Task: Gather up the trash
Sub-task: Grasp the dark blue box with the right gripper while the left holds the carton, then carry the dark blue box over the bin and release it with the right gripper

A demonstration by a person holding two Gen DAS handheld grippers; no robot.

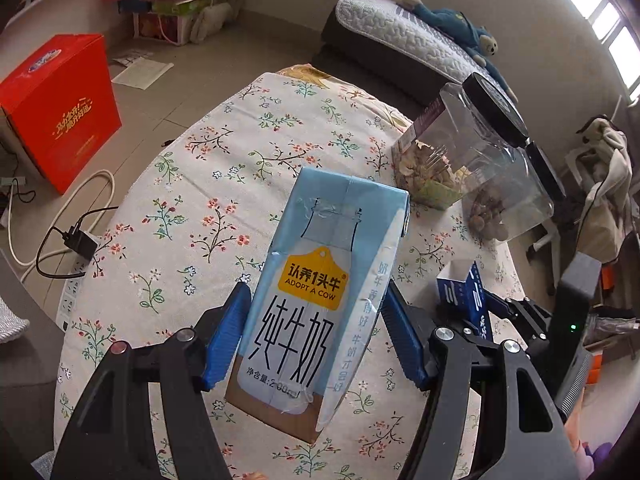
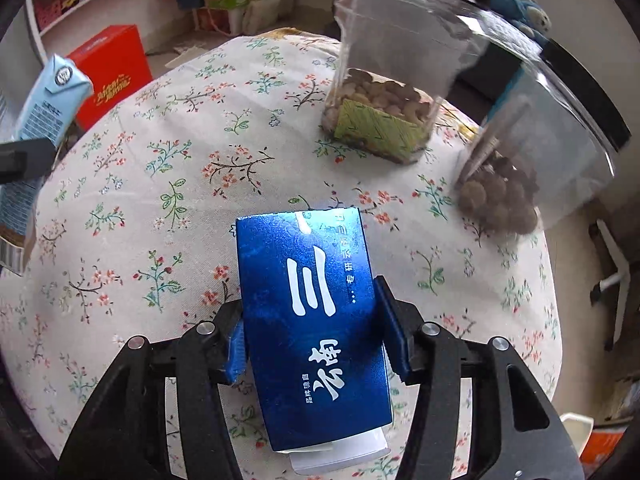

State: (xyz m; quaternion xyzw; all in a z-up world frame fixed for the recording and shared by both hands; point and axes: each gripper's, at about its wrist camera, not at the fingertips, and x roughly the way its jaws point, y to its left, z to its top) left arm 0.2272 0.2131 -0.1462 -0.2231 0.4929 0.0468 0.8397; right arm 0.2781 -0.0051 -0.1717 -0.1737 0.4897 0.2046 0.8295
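Left wrist: "ADOPT A COW" milk carton (image 1: 316, 300) in left gripper (image 1: 316, 332).

Handheld two-finger grippers, wrist views.
Left gripper (image 1: 316, 332) and right gripper (image 2: 314, 344): black linkage arms, round silver pivot screws, ribbed blue finger pads (image 1: 226, 336); a green indicator light right of the left gripper.
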